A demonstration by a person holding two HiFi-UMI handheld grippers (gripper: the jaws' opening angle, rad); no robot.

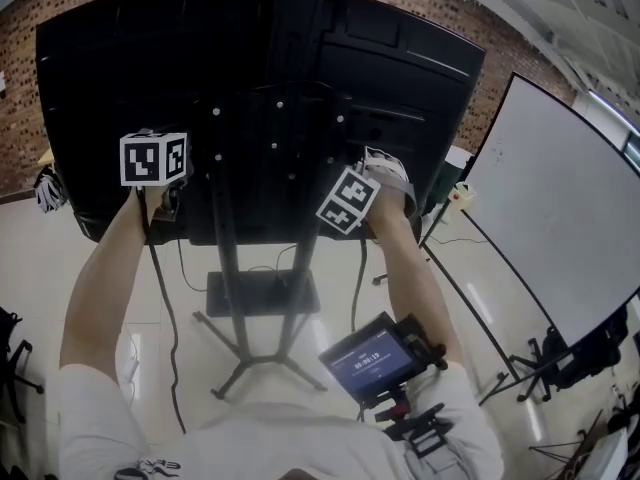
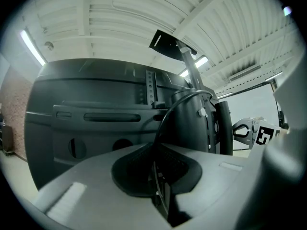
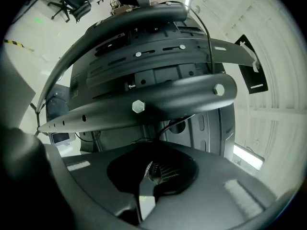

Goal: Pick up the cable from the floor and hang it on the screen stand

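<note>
The black screen (image 1: 150, 68) stands with its back to me on the screen stand (image 1: 225, 268). My left gripper (image 1: 172, 200) is level against the screen's lower left and is shut on the black cable (image 2: 165, 116). The cable rises from the closed jaws and arcs toward the mount (image 2: 201, 114); its other part hangs down to the floor (image 1: 165, 308). My right gripper (image 1: 380, 168) is at the mount's right side. In the right gripper view the jaws (image 3: 149, 169) are shut on the cable (image 3: 177, 122), which runs up behind the bracket bar (image 3: 139, 107) and over the upper arm.
A whiteboard (image 1: 550, 208) on a tripod stands at the right. The stand's base plate (image 1: 260, 293) and splayed legs (image 1: 250, 368) lie on the floor in front of me. A small display (image 1: 375, 358) is strapped at my chest. Office chairs (image 3: 76, 1) stand far off.
</note>
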